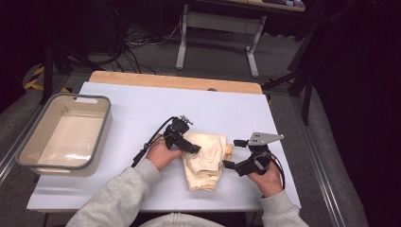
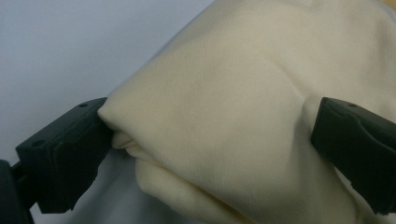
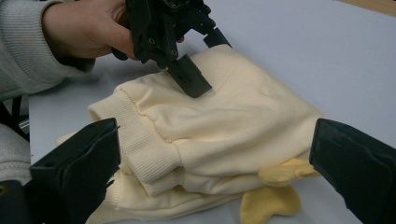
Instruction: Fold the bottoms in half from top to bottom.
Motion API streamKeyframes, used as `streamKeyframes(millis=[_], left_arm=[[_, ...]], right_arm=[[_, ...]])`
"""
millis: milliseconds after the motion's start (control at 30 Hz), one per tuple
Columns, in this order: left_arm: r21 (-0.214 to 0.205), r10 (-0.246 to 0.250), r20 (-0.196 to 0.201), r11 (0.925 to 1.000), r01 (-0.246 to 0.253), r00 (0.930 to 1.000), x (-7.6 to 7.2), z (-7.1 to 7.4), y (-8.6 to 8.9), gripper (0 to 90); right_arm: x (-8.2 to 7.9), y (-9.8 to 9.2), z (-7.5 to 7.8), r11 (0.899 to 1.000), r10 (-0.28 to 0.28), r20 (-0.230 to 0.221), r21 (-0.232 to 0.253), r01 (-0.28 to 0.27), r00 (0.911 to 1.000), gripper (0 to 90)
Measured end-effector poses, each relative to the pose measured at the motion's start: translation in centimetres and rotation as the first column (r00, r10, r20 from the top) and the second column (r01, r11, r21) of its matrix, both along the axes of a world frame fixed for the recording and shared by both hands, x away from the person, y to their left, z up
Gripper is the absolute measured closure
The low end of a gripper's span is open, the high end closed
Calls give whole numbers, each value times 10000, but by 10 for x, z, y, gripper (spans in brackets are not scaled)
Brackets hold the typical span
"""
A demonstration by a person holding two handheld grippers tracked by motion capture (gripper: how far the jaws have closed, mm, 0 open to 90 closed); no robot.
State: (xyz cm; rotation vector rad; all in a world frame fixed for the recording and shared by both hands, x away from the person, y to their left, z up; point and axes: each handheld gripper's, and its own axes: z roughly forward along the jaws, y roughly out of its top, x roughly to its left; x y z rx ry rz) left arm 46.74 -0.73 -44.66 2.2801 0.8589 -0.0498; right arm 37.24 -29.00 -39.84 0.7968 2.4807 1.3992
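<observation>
A folded cream garment (image 1: 205, 161) with ribbed cuffs lies on the white table (image 1: 142, 109), near its front. My left gripper (image 1: 189, 137) is open at the garment's left side, one jaw resting on top of the cloth. In the left gripper view the cream garment (image 2: 233, 84) bulges between the wide jaws of that gripper (image 2: 210, 116). My right gripper (image 1: 231, 153) stands open just right of the garment, with nothing between its fingers. The right gripper view has this gripper (image 3: 215, 135) facing the ribbed cuffs of the garment (image 3: 243, 116), with the left gripper (image 3: 208, 60) beyond. A darker yellow piece (image 3: 271, 196) pokes out from under the folds.
A grey-rimmed empty bin (image 1: 106, 124) stands at the table's left side. A wooden strip (image 1: 175, 81) runs along the far edge. Beyond it on the floor are desk legs (image 1: 182, 42) and cables.
</observation>
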Motion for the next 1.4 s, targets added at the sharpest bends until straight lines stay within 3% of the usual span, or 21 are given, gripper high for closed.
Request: streamKeyframes(millis=[267,567,733,867,967,1000,1033,1100,1133,1333,1400], left_arm=[[71,63,-62,10000,-63,10000,-2,-3,-2,1],[842,-107,807,9964,39,9967,-9,-6,-11,9],[1240,-39,1096,9922,-98,9940,-12,-6,-16,27],[1391,-7,1016,9902,-135,9948,-13,-4,-20,60],[1338,-100,984,9910,-33,9951,-16,-1,-20,145],[1285,-253,1000,9916,123,9947,-18,0,-21,275],[1180,-513,965,9922,397,9940,-20,2,-21,275],[837,-838,877,9936,765,9926,-25,2,-23,496],[699,-813,937,9947,749,9923,-27,2,-24,540],[474,-931,634,9948,902,9936,-24,4,-19,620],[313,-871,758,9959,849,9933,-25,5,-18,628]], right_arm=[[1,1,-1,10000,74,-122,-24,-74,9999,23],[1,1,-1,10000,-11,-133,-48,11,9999,23],[2,0,-1,10000,-80,-130,-55,79,9999,23],[3,-1,-2,9999,-154,-147,-64,153,9998,23],[2,-1,-1,9998,-178,-119,-91,177,9998,23],[3,0,-1,9998,-177,-130,-88,176,9998,23],[3,0,-1,9998,-177,-130,-88,176,9998,23],[3,0,-1,9998,-170,-132,-93,169,9998,23],[3,0,-1,9998,-165,-123,-91,164,9998,23],[3,-2,-1,9999,-169,-125,-23,169,9998,23],[3,-2,-1,9999,-152,-119,-3,152,9998,22]])
